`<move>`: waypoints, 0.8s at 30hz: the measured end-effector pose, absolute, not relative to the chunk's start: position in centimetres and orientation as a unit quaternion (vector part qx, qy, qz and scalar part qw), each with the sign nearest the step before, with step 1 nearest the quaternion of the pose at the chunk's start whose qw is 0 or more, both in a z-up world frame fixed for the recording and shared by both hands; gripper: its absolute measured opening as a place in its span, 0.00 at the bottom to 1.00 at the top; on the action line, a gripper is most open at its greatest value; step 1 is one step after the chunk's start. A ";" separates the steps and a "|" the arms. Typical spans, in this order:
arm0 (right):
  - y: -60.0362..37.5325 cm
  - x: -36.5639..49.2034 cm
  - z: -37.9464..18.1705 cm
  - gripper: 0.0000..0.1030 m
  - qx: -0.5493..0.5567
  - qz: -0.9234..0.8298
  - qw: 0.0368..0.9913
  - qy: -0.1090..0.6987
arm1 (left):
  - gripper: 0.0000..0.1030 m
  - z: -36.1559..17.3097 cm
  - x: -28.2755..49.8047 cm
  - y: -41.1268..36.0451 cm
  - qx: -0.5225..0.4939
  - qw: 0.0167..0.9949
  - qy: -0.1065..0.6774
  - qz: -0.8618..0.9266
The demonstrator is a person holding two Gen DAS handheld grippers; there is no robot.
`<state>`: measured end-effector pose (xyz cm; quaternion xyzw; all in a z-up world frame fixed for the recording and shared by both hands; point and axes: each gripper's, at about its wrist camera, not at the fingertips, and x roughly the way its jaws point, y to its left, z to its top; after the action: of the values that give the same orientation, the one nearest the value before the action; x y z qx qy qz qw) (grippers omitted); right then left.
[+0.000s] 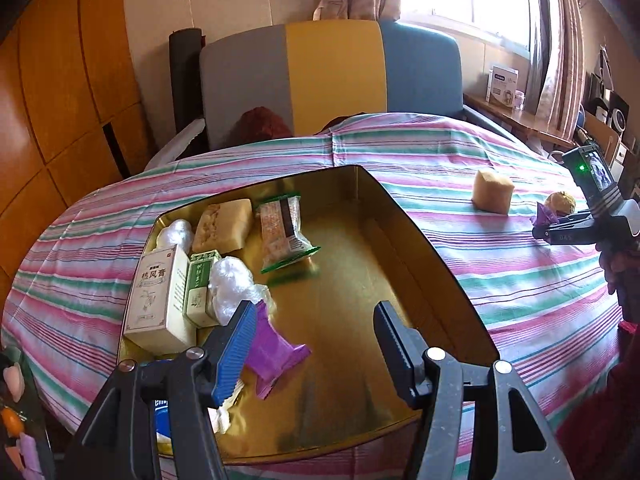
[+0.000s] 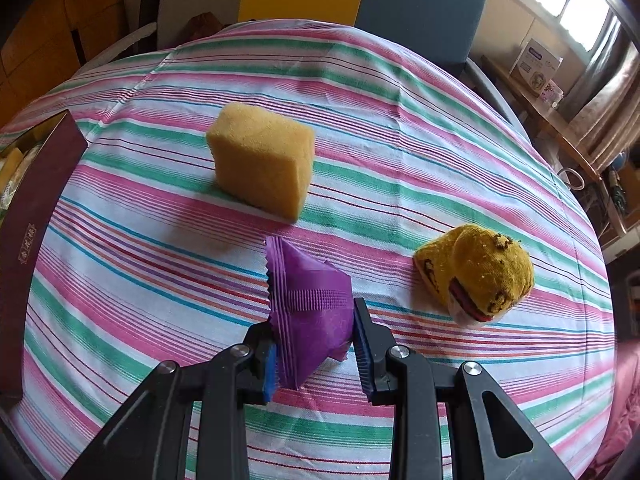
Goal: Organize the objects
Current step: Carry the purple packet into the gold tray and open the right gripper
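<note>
My left gripper [image 1: 316, 312] hangs open over a gold tin [image 1: 420, 232]; nothing is between its fingers. Just beside its left finger, a purple packet [image 1: 276, 348] lies in the tin. Also in the tin are a white box [image 1: 160, 292], a green box [image 1: 200, 288], a wrapped cake [image 1: 224, 228] and a clear snack packet [image 1: 286, 232]. My right gripper [image 2: 314, 320] is shut on a second purple packet [image 2: 308, 300], low over the striped cloth. Ahead of it stand a yellow sponge [image 2: 260, 160] and a balled yellow sock [image 2: 476, 272].
The tin's maroon outer wall [image 2: 36, 208] is at the left of the right wrist view. A grey, yellow and blue chair [image 1: 332, 76] stands behind the round table. A wooden shelf with a white carton [image 1: 502, 88] runs under the window at right.
</note>
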<state>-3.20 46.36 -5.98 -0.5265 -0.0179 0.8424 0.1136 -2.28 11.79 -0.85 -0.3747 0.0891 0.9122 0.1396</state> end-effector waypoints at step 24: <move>21.3 -5.1 1.4 0.30 -0.447 0.879 -0.150 -0.076 | 0.60 -2.1 -2.2 4.4 -0.395 0.091 0.042 0.913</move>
<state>-5.13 21.30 1.45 -0.4467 -0.0761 0.8788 -0.1496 -2.19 4.41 -2.05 -0.3947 0.0418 0.9133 0.0913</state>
